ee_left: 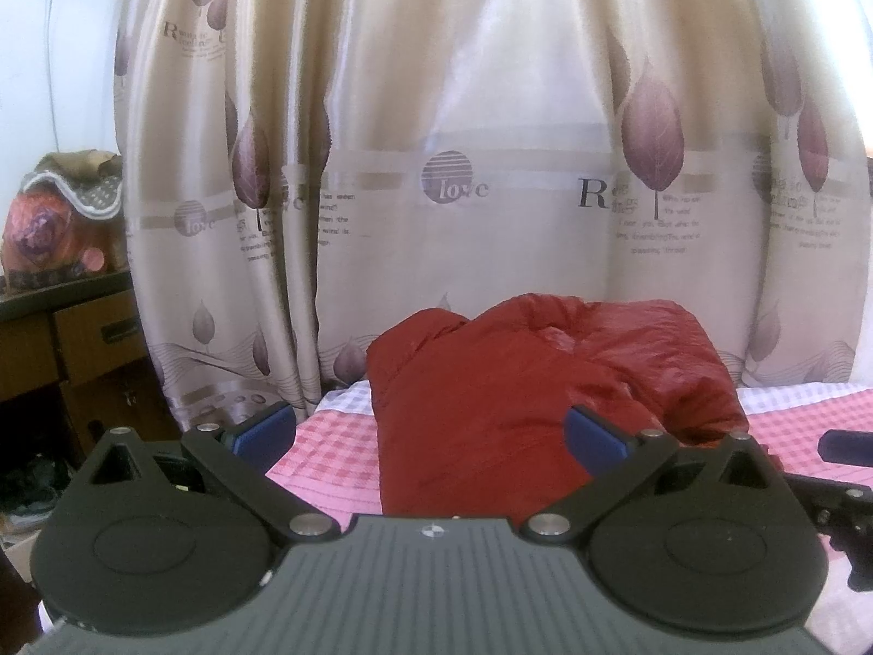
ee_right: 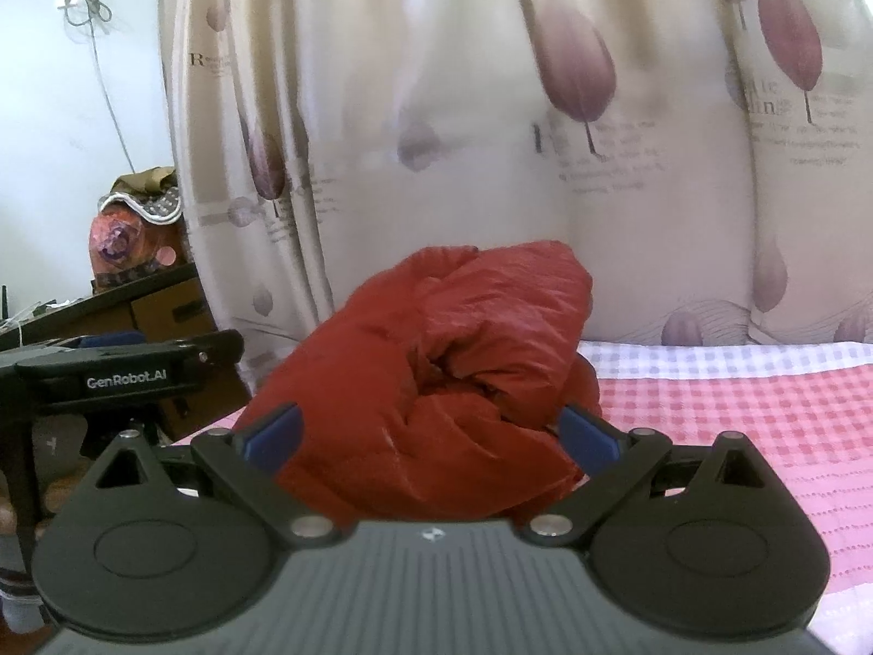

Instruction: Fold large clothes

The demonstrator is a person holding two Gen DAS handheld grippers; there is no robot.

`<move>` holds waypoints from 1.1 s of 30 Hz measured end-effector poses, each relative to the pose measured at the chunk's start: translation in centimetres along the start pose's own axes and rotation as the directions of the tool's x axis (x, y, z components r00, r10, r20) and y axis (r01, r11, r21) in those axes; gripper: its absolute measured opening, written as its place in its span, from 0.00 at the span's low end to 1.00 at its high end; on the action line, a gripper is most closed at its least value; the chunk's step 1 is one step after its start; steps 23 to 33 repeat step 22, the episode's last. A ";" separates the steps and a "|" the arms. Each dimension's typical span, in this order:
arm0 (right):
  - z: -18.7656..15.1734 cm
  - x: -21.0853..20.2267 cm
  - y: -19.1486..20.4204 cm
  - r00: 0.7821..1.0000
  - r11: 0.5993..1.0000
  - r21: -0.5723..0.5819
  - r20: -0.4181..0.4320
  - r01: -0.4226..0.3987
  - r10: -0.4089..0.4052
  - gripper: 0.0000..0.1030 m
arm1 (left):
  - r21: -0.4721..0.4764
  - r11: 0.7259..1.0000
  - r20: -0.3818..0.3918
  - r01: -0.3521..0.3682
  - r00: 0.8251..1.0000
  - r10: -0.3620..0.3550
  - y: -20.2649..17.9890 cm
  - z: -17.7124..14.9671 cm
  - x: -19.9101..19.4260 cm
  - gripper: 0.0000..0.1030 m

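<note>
A red puffy jacket (ee_left: 518, 382) lies bunched in a folded heap on a pink checked bedsheet (ee_left: 327, 447). It also shows in the right wrist view (ee_right: 436, 371), with the sheet (ee_right: 736, 426) beside it. My left gripper (ee_left: 431, 431) is open, its blue fingertips (ee_left: 267, 428) spread just in front of the jacket's near edge, holding nothing. My right gripper (ee_right: 431, 434) is open too, fingers either side of the jacket's near end, not clamped on it. The left gripper's body (ee_right: 125, 371) shows at the left of the right wrist view.
A beige leaf-printed curtain (ee_left: 436, 164) hangs right behind the bed. A dark wooden desk with drawers (ee_left: 65, 338) stands at the left, with a patterned bundle (ee_left: 60, 218) on top. The bed's left edge drops off near the left gripper.
</note>
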State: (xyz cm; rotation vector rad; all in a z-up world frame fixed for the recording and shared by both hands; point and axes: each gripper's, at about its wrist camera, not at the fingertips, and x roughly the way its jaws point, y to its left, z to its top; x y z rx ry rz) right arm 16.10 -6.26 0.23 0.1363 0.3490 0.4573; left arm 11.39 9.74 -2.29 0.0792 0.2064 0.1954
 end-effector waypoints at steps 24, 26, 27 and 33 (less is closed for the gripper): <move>-0.4 -0.3 -0.1 1.000 1.000 0.003 -0.023 -0.003 0.003 0.98 | -0.019 0.999 0.009 0.030 1.000 -0.030 -1.0 -0.1 -0.6 1.00; -0.4 -0.3 -0.1 1.000 1.000 0.003 -0.023 -0.003 0.003 0.98 | -0.019 0.999 0.009 0.030 1.000 -0.030 -1.0 -0.1 -0.6 1.00; -0.4 -0.3 -0.1 1.000 1.000 0.003 -0.023 -0.003 0.003 0.98 | -0.019 0.999 0.009 0.030 1.000 -0.030 -1.0 -0.1 -0.6 1.00; -0.4 -0.3 -0.1 1.000 1.000 0.003 -0.023 -0.003 0.003 0.98 | -0.019 0.999 0.009 0.030 1.000 -0.030 -1.0 -0.1 -0.6 1.00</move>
